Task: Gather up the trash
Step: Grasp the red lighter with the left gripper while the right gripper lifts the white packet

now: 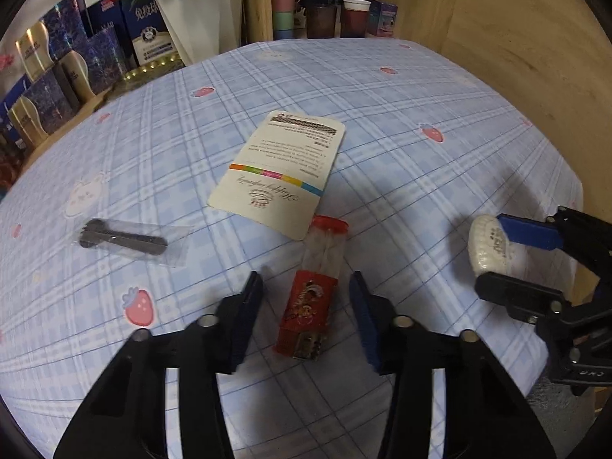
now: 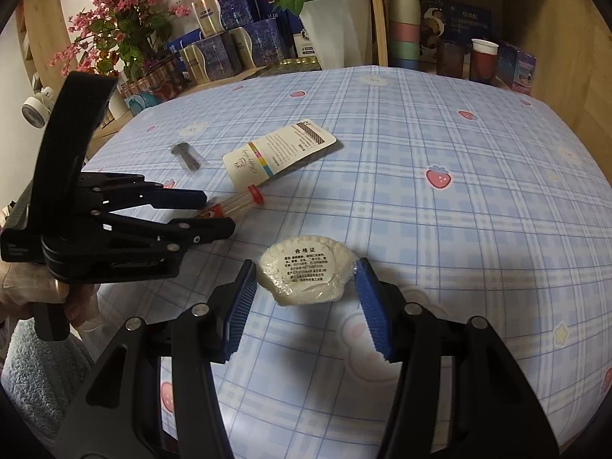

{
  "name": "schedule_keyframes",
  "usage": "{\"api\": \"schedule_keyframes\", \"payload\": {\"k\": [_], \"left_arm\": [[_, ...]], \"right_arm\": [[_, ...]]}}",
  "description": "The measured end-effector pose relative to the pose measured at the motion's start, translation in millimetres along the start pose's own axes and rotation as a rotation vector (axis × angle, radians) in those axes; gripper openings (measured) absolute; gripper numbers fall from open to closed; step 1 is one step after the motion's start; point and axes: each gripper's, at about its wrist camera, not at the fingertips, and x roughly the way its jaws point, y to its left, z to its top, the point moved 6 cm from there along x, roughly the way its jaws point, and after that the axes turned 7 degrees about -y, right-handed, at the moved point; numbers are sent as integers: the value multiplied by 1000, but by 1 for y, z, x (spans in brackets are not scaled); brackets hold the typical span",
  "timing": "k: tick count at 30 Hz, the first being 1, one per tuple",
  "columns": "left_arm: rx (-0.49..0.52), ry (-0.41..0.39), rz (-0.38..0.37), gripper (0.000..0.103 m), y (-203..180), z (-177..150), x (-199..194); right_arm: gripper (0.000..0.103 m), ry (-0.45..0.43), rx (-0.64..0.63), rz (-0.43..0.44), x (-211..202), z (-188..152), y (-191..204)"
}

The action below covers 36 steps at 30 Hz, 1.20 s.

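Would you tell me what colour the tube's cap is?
Red; the tube's cap shows best in the left wrist view.

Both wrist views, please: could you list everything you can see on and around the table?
tablecloth: one, blue plaid with strawberries, covers table
red packet: one, red and clear, between left fingers
white puck: one, wrapped, between right fingers
card: one, white with colour stripe, table centre
bagged tool: one, dark, clear bag, left of card
white pot: one, red-flowered plant, behind table
boxes: several, blue and gold, behind table
cups: several, shelf
left gripper: open
right gripper: open
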Motion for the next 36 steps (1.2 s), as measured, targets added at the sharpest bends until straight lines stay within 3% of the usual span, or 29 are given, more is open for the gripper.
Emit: {"api": "schedule_keyframes", "payload": {"k": [1, 3, 6, 15, 36], "left_arm": [[0, -6, -12, 25, 0, -1, -1], [12, -4, -4, 24, 0, -3, -3], [24, -5, -12, 23, -2, -8, -8], [-65, -60, -39, 23, 8, -30, -55], [-253, -194, -11, 23, 52, -112, -183]], "right_arm": [[54, -1, 3, 2, -1, -1, 1], [54, -3, 8, 5, -2, -2, 3], [54, -4, 14, 9, -5, -3, 7], [54, -11, 16, 18, -16, -8, 21], [54, -1, -71, 91, -53, -35, 116]]}}
